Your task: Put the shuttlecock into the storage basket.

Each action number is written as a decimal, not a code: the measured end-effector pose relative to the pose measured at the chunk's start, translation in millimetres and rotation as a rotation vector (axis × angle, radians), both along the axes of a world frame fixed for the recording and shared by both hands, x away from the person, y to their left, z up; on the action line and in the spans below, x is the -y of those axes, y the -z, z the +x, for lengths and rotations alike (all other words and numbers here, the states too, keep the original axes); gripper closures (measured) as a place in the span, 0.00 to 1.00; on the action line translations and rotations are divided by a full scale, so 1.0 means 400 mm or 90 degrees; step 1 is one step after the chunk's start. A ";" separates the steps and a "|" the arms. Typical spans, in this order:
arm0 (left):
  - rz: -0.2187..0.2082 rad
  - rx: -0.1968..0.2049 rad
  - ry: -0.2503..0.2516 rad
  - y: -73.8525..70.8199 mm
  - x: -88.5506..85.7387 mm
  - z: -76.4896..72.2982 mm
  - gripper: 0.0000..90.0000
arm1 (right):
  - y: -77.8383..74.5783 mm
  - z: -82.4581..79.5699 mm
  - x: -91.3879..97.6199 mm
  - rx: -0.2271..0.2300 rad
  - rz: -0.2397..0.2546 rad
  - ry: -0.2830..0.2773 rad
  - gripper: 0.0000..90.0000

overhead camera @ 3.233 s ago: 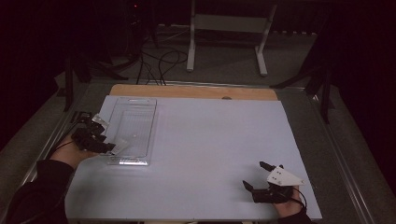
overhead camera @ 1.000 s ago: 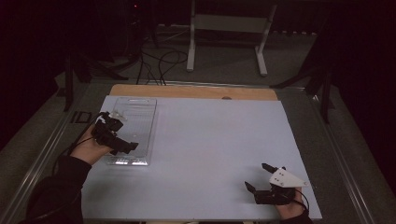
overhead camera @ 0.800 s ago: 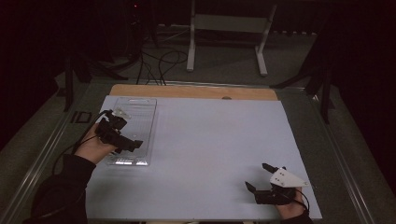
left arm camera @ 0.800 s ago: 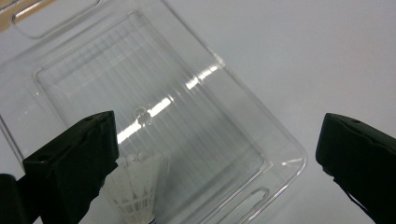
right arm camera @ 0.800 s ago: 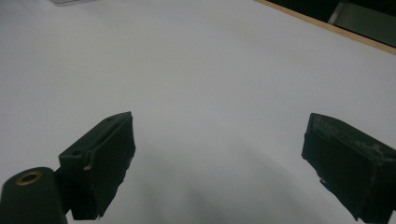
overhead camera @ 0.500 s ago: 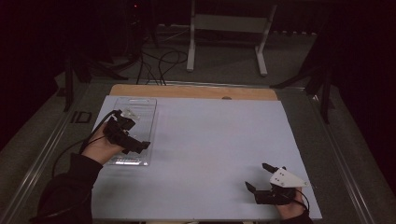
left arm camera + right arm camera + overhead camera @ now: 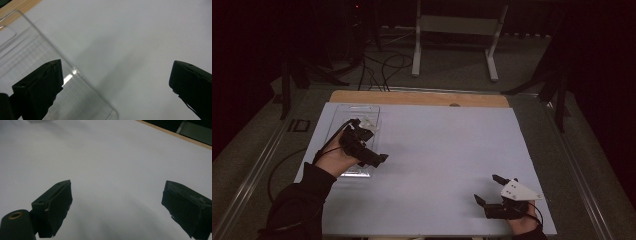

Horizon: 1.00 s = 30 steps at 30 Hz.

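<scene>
A clear plastic tray (image 7: 354, 112) lies empty on the left of the white table sheet (image 7: 442, 145). My left gripper (image 7: 369, 142) hovers over the tray's right edge, open, with nothing between its jaws. In the left gripper view the left jaw hangs over the tray (image 7: 30, 55) and the right jaw over bare sheet, so the left gripper (image 7: 117, 80) straddles the tray's rounded corner. My right gripper (image 7: 488, 189) is low near the front right corner of the sheet. The right gripper (image 7: 117, 202) is open too, and only white sheet lies between its jaws.
A wooden strip (image 7: 419, 97) runs along the table's far edge. A small black item (image 7: 302, 125) sits left of the sheet. Behind the table, cables (image 7: 377, 65) and a metal stand (image 7: 452, 45) rest on a dark floor.
My left gripper has moved rightward and slightly nearer, from the tray's left side across to its right edge. The right gripper has stayed put.
</scene>
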<state>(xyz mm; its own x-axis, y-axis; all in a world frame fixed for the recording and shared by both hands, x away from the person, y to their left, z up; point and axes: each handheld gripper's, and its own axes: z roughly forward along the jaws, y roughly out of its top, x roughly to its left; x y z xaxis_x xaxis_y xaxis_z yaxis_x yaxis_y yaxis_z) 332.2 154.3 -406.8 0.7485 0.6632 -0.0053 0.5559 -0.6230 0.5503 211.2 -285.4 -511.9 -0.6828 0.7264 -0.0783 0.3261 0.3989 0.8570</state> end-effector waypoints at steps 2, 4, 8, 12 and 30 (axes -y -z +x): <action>0.002 0.001 0.010 -0.001 0.012 -0.001 0.00 | 0.000 0.001 0.000 -0.001 0.000 0.000 0.10; 0.000 0.002 0.012 -0.001 0.018 -0.002 0.00 | 0.000 0.001 0.000 -0.001 0.000 -0.001 0.10; -0.010 0.000 0.033 -0.004 0.046 -0.005 0.00 | 0.002 0.002 -0.002 -0.004 0.001 -0.002 0.10; -0.012 0.001 0.045 -0.005 0.070 -0.008 0.00 | 0.002 0.003 -0.003 -0.004 0.002 -0.003 0.10; -0.029 -0.008 0.110 0.024 0.169 -0.029 0.00 | 0.003 0.006 -0.005 -0.007 0.004 -0.006 0.10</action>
